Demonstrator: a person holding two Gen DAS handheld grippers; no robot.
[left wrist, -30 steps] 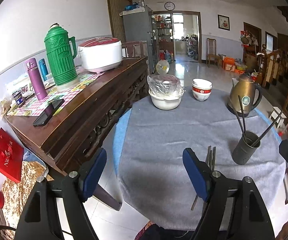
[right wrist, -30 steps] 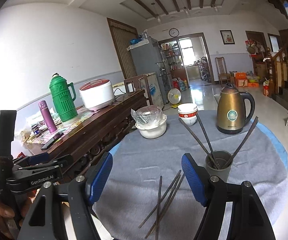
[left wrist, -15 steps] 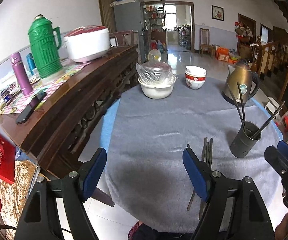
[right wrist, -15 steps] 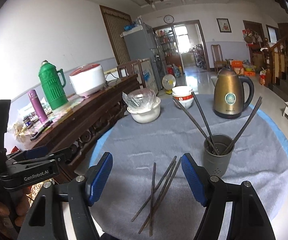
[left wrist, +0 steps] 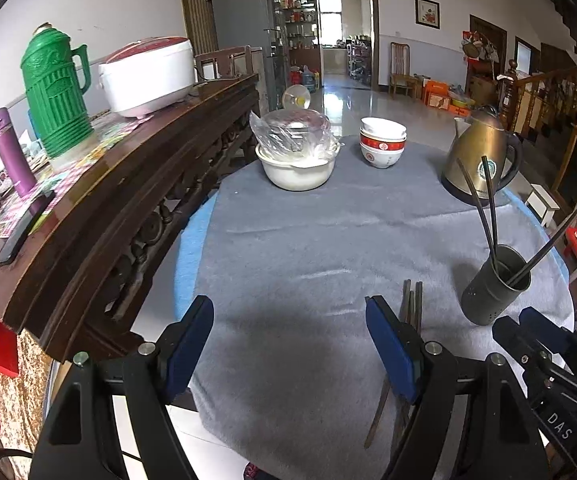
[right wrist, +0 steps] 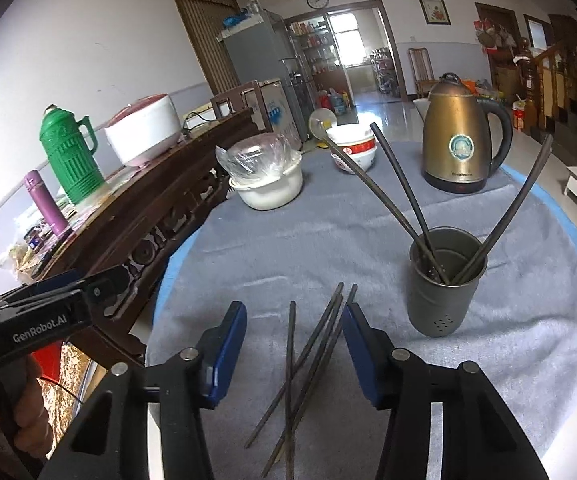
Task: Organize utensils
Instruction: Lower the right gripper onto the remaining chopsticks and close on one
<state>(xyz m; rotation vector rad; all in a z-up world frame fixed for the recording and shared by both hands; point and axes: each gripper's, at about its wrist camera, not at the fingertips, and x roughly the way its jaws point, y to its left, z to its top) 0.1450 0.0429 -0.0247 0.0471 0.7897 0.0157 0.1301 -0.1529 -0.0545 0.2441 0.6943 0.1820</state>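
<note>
Several dark loose chopsticks [right wrist: 308, 360] lie fanned on the grey cloth near the table's front edge. My right gripper [right wrist: 296, 344] hangs just over them. Its jaws are closing, with the chopsticks between them and the pads not pressing on any. A dark metal holder cup [right wrist: 444, 288] stands to their right with three chopsticks leaning in it. My left gripper [left wrist: 288, 344] is open over bare cloth, nothing between its fingers. In its view the loose chopsticks [left wrist: 412, 304] peek out behind the right finger, left of the holder cup [left wrist: 492, 284].
A brass kettle [right wrist: 464, 144], stacked red-and-white bowls [left wrist: 382, 146] and a plastic-covered white bowl [left wrist: 296, 156] stand at the far side of the table. A dark wooden sideboard [left wrist: 136, 184] on the left carries a green thermos [left wrist: 56, 92] and a rice cooker [left wrist: 148, 72].
Both grippers have sunk closer to the table and tipped downward. The right gripper's jaws have narrowed around the loose chopsticks. The left jaws keep the same width.
</note>
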